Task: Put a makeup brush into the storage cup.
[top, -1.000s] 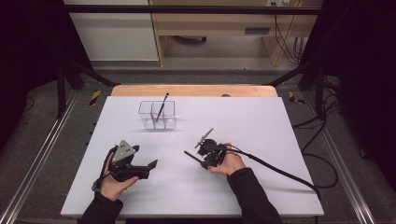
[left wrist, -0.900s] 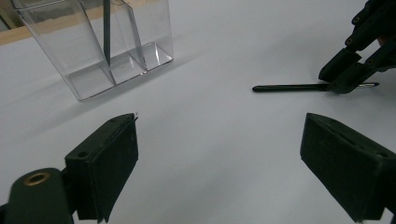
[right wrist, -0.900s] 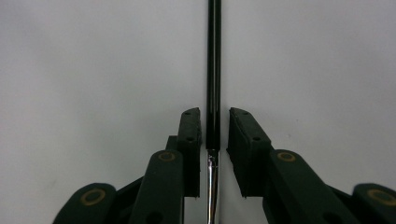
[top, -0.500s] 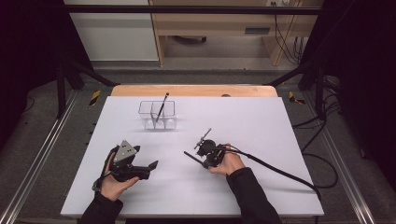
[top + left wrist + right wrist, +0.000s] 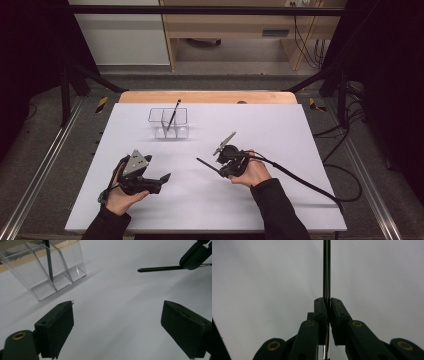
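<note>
My right gripper point(image 5: 221, 172) point(image 5: 328, 300) is shut on a thin black pen point(image 5: 207, 165) point(image 5: 326, 270), which sticks straight out past the jaws, just above the white table. The left gripper view has that pen point(image 5: 160, 268) and the right gripper point(image 5: 197, 255) at its upper right. My left gripper point(image 5: 161, 181) point(image 5: 117, 312) rests at the front left, open, with bare table between its jaws. A clear plastic holder point(image 5: 167, 125) point(image 5: 62, 272) with compartments stands toward the back left, and a second black pen point(image 5: 173, 112) point(image 5: 49, 260) leans inside it.
The white table sheet point(image 5: 280, 130) ends in a wooden strip point(image 5: 210, 96) at the back. The right gripper's black cable point(image 5: 305, 182) runs off to the front right. Metal frame rails point(image 5: 45, 165) flank the table.
The right gripper has risen slightly with the pen in its jaws. The left gripper and the holder have stayed put.
</note>
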Demonstrator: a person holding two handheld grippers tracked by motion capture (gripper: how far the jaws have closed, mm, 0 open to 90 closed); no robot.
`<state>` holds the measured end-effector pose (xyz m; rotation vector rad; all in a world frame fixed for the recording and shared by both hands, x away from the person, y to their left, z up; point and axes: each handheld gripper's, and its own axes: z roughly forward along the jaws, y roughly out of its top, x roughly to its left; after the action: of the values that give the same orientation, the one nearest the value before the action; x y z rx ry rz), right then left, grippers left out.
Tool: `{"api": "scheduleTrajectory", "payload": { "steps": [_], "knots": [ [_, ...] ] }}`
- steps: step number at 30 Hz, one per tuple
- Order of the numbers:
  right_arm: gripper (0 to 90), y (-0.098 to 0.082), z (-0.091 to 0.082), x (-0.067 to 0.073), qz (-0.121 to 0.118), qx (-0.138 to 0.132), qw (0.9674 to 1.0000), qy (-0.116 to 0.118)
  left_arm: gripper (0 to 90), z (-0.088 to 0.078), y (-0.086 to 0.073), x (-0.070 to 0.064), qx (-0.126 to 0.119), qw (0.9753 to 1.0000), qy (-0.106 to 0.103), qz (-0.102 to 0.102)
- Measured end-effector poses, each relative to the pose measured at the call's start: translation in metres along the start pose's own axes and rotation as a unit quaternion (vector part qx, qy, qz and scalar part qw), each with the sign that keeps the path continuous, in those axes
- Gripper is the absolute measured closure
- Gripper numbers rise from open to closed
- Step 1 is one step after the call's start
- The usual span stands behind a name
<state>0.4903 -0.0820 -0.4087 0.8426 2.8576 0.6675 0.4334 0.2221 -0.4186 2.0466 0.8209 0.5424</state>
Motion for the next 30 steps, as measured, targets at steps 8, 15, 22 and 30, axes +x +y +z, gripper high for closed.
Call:
{"api": "scheduleTrajectory", "payload": {
  "steps": [8,15,22,30],
  "knots": [
    [84.4,-0.005,-0.024,0.006,-0.011,-0.021,0.9996,0.013,10.1,-0.002,0.012,-0.007,0.002,0.9993,-0.012,0.034],
    [84.3,-0.008,-0.034,0.009,-0.019,-0.019,0.9993,0.025,9.7,0.000,0.024,-0.015,0.015,0.9963,-0.018,0.083],
    [84.3,-0.011,-0.040,0.012,-0.025,-0.020,0.9988,0.036,9.6,0.004,0.040,-0.028,0.031,0.9898,-0.021,0.137],
    [84.3,-0.013,-0.045,0.015,-0.033,-0.026,0.9980,0.048,9.4,0.010,0.053,-0.045,0.045,0.9810,-0.025,0.187]
  ]
}}
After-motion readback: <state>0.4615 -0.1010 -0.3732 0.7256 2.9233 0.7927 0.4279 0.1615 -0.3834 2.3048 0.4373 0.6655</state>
